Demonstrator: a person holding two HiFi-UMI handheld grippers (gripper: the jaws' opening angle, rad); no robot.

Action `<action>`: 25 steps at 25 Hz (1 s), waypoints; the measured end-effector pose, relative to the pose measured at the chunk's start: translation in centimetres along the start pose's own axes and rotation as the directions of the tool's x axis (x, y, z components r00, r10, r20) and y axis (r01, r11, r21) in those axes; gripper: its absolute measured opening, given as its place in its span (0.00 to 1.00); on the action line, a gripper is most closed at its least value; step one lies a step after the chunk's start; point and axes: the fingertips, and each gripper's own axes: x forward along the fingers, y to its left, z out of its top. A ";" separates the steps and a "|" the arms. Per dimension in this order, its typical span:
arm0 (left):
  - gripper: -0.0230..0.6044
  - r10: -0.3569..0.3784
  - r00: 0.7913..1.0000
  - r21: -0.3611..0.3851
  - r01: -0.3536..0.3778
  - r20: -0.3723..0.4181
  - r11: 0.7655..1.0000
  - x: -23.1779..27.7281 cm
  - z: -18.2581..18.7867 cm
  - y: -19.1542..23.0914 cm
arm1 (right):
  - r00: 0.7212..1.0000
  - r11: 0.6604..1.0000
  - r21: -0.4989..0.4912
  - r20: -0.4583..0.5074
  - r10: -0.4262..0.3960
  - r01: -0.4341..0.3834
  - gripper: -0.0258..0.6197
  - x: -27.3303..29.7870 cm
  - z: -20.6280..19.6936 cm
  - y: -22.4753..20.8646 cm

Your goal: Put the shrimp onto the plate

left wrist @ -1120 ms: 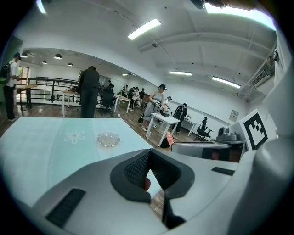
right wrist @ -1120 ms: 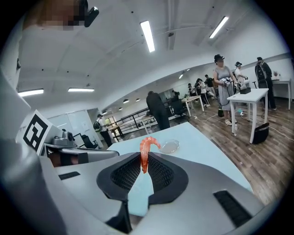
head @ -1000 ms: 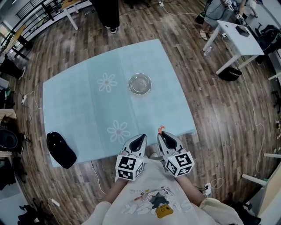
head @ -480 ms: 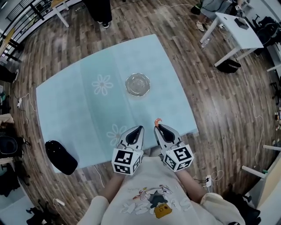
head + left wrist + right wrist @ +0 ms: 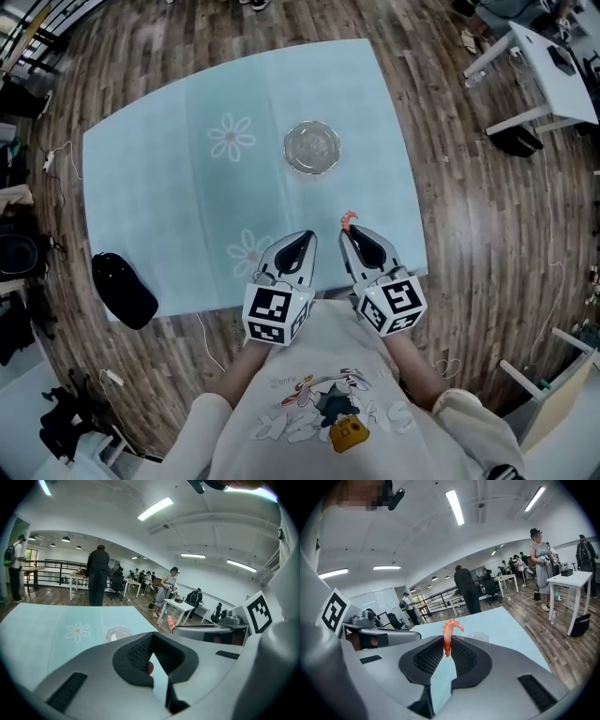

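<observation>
Jaws of our right gripper (image 5: 447, 644) clamp the curled orange shrimp (image 5: 449, 632) at their tips, those of our left gripper (image 5: 151, 641) are together, and the round clear glass plate (image 5: 311, 147) lies well ahead.

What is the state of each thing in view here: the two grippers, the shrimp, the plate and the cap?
left gripper: jaws together, holding nothing I can identify.
right gripper: shut on the shrimp.
shrimp: pinched at the jaw tips, sticking up, not yet on the plate.
plate: empty, flat on the table, apart from both grippers.
black cap: lying at the table's corner, not held.
</observation>
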 end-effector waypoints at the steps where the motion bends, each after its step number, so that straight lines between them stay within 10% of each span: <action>1: 0.05 0.010 1.000 -0.008 -0.010 -0.005 1.000 0.2 -0.2 0.3 | 1.000 1.000 -0.004 -0.007 0.010 -0.010 0.14 0.4 0.0 -0.2; 25: 0.05 0.163 0.985 -0.114 -0.169 -0.060 0.979 6.8 -2.7 8.0 | 0.981 0.990 -0.044 -0.148 0.128 -0.136 0.14 12.3 -2.0 -4.3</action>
